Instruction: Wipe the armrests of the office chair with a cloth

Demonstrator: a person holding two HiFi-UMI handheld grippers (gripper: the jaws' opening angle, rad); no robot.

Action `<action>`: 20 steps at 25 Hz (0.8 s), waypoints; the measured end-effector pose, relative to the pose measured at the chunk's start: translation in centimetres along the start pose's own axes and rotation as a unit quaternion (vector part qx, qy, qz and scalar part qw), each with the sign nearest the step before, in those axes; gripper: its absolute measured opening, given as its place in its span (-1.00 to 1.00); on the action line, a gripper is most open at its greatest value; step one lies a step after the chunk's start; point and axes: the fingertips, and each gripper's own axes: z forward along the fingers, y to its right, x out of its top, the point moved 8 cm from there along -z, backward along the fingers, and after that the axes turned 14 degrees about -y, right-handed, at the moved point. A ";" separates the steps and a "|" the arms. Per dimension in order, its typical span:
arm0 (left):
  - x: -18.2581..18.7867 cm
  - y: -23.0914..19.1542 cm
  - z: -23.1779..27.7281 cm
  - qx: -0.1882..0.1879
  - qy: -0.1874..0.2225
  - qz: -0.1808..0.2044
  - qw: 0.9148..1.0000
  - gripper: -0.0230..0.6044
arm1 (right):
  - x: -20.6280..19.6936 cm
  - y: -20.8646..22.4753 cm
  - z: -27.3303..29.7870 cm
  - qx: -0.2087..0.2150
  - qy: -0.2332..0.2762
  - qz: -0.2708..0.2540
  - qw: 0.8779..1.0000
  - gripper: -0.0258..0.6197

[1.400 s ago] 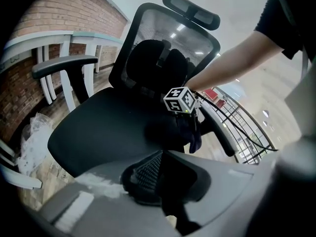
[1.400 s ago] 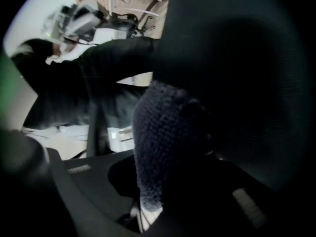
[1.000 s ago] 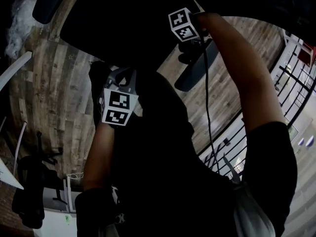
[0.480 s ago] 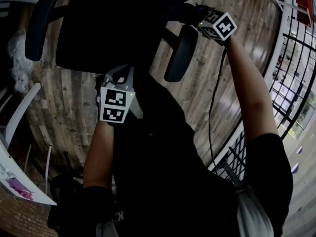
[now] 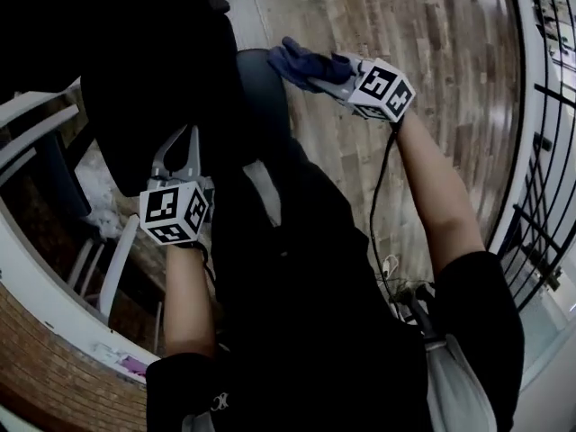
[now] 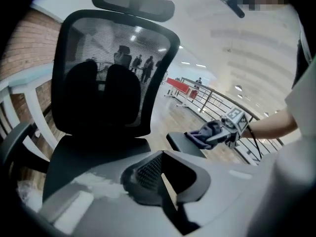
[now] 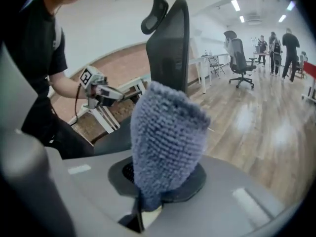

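A black office chair with a mesh back faces me. Its right armrest is a dark pad. My right gripper is shut on a blue-grey cloth, which lies against the outer end of that pad. The cloth hides the right gripper's fingertips in the right gripper view. My left gripper is shut with nothing in it. It hovers in front of the seat. The left armrest is at the far left.
Wooden floor lies to the right, bounded by a black railing. White table frames and a brick wall stand to the left. Other office chairs and people are far off.
The head view has swung sharply. My right gripper has moved from the armrest's far side towards me and left, and the cloth now shows on the pad. My left gripper stayed by the seat.
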 end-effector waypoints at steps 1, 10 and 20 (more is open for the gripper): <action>0.8 0.7 0.5 -0.001 -0.014 0.022 1.000 -0.91 | -1.3 -0.7 0.4 0.009 0.016 0.004 1.000 -0.75; 3.0 7.6 5.8 -0.024 -0.114 0.144 0.983 -0.91 | -5.9 -2.5 5.4 0.082 0.073 -0.031 0.993 -0.76; 4.7 7.7 6.5 0.001 -0.142 0.153 0.978 -0.91 | -2.6 -1.5 10.5 0.093 0.083 -0.089 0.988 -0.76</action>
